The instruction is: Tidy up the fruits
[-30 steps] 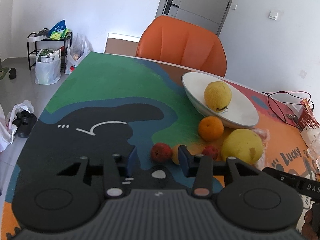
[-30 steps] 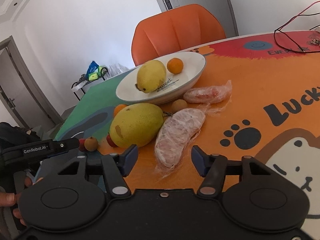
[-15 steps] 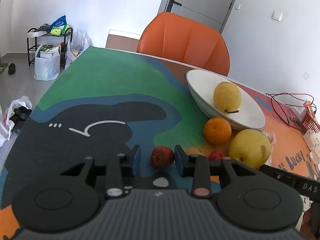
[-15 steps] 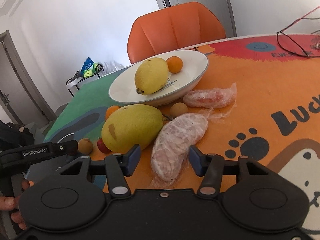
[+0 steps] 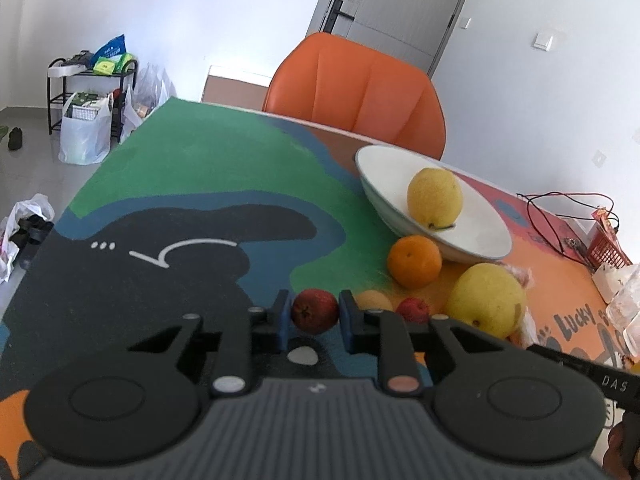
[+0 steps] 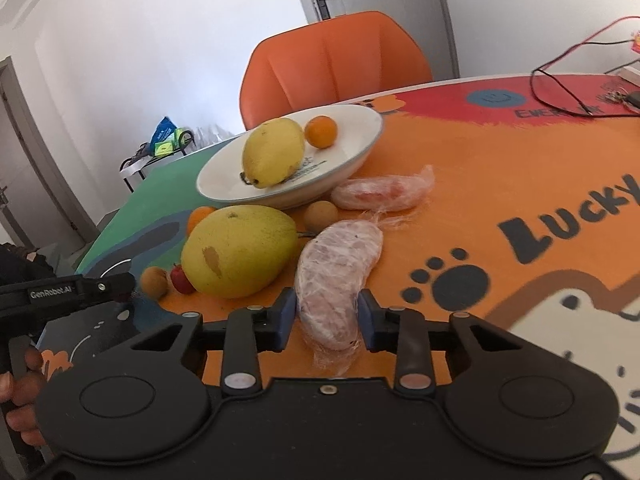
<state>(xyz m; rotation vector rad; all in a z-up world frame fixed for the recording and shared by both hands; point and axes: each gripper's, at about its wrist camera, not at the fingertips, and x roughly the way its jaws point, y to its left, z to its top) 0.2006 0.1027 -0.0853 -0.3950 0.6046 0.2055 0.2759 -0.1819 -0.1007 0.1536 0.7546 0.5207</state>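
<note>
An orange chair [image 5: 356, 92] stands behind the table [image 5: 208, 168], before a grey door [image 5: 396, 4].

Two handheld grippers are in view, the left gripper [image 5: 314, 316] and the right gripper [image 6: 327, 314]. One white bowl [image 6: 360, 148] sits on one table [image 6: 500, 184]. Two yellow pears: one in the bowl [image 6: 274, 152], one on the table [image 6: 240, 250]. Two oranges: one in the bowl [image 6: 321, 131], one beside it [image 5: 415, 261]. Two small red fruits [image 5: 314, 311] [image 5: 414, 309]. Two small round brown fruits [image 6: 319, 213] [image 6: 154, 282]. Two plastic-wrapped pomelo segments [image 6: 338, 280] [image 6: 384, 192]. One orange chair [image 6: 336, 64].
</note>
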